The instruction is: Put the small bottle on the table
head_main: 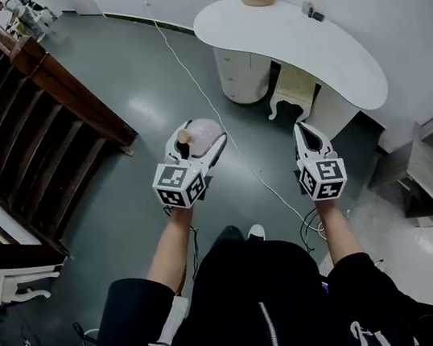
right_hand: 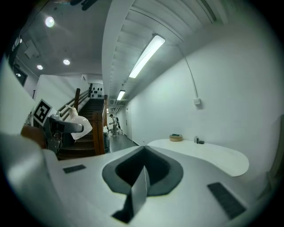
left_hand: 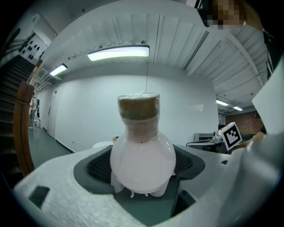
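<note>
Head view: the left gripper (head_main: 195, 149) clasped the small bottle (head_main: 204, 133), round and cork-stoppered, in mid-air above the floor (head_main: 147, 97). The white table (head_main: 319, 46) lay at one o'clock, well apart. Left gripper view: both pads pressed the upright bottle's bulb. Right gripper view: the right gripper (right_hand: 143, 177) was clenched and empty, with the table at three o'clock.

Bare indoor hall, possibly office lobby: grey floor (head_main: 147, 97), dark wooden staircase (head_main: 31, 132), white curved table (head_main: 293, 42), ceiling strip lights (left_hand: 119, 53).
</note>
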